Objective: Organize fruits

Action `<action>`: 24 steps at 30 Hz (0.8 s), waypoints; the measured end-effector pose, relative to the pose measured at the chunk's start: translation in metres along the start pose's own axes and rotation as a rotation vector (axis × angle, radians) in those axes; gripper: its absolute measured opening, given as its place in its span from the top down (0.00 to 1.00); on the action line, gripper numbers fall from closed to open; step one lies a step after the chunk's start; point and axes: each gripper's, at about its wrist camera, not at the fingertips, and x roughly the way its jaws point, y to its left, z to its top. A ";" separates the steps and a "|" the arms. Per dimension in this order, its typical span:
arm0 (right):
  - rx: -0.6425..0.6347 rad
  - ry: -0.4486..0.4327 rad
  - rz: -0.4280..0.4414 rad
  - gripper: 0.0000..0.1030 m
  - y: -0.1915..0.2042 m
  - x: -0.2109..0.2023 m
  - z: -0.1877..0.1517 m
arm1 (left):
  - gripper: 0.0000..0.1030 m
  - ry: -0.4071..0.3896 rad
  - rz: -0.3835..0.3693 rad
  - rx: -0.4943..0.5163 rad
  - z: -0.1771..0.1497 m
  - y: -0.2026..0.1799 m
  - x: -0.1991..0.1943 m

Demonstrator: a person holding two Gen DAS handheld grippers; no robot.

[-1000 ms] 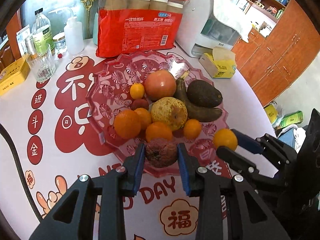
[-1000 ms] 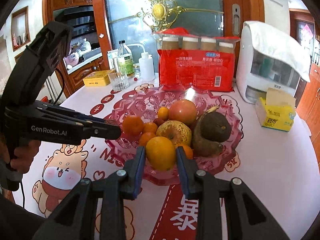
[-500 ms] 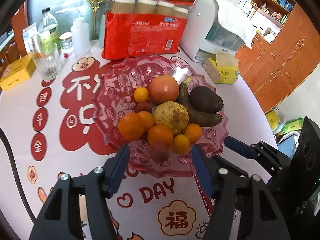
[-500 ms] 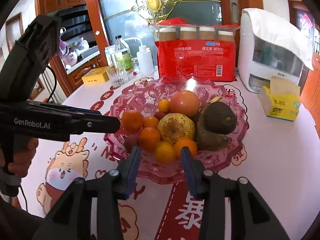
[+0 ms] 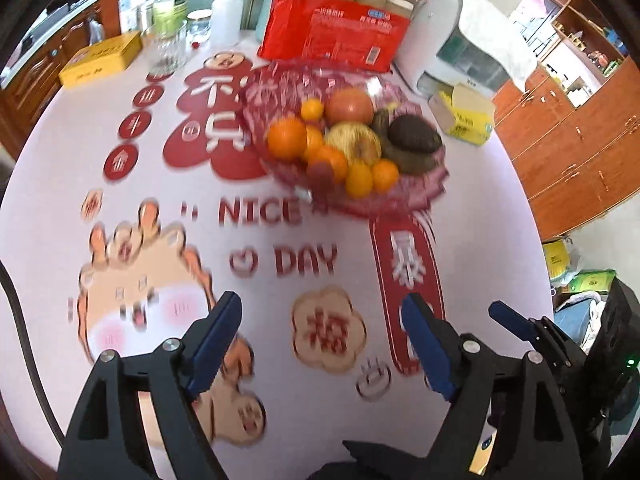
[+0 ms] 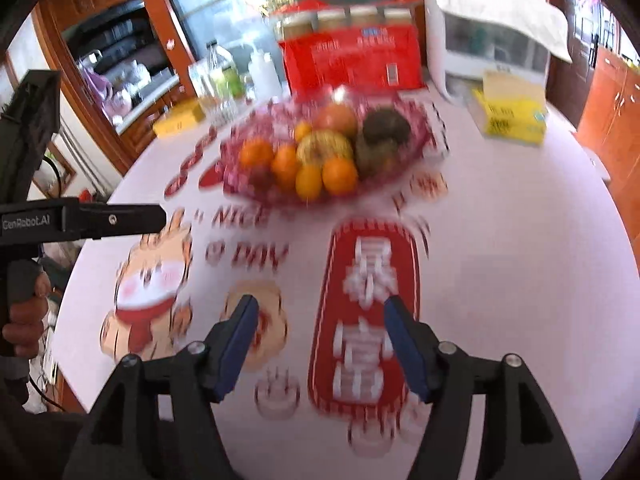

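Note:
A pink glass fruit plate (image 5: 424, 196) (image 6: 240, 176) sits in the middle of the round table, piled with several oranges (image 5: 286, 138) (image 6: 339, 175), a yellow pear (image 5: 354, 142), a red apple (image 5: 349, 105), a dark banana and an avocado (image 5: 412, 134) (image 6: 386, 126). My left gripper (image 5: 322, 312) hangs over the bare tablecloth well in front of the plate, jaws opening, nothing between them. My right gripper (image 6: 318, 314) is likewise back from the plate, jaws opening and empty. The left gripper's body (image 6: 80, 218) shows at the left of the right wrist view, held by a hand.
Behind the plate stand a red pack of paper cups (image 5: 340, 34), a white appliance (image 5: 468, 44), a yellow tissue box (image 5: 464, 118), bottles (image 5: 170, 0), a glass (image 5: 168, 46) and a yellow tin (image 5: 100, 60). Wooden cabinets stand to the right.
Both grippers let go of their fruit, a brownish one on the left and an orange on the right, opened wide and drew back from the plate toward the near edge. Both fruits now lie on the plate.

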 end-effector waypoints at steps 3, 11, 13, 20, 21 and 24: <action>-0.020 0.029 0.030 0.27 0.004 -0.021 -0.017 | 0.21 0.003 0.032 -0.024 -0.027 -0.012 -0.013; -0.069 0.093 0.049 0.22 0.007 -0.087 -0.037 | 0.13 -0.101 0.056 -0.011 -0.074 -0.059 -0.069; -0.049 0.086 0.073 0.18 0.005 -0.104 -0.036 | 0.12 -0.130 0.073 0.013 -0.080 -0.068 -0.082; 0.008 0.007 0.059 0.08 0.007 -0.146 -0.038 | 0.06 -0.238 0.155 0.024 -0.100 -0.088 -0.119; 0.012 0.001 0.051 0.08 0.007 -0.147 -0.039 | 0.05 -0.244 0.168 0.018 -0.103 -0.089 -0.120; 0.043 0.012 0.056 0.08 0.007 -0.144 -0.049 | 0.02 -0.243 0.214 0.001 -0.114 -0.088 -0.121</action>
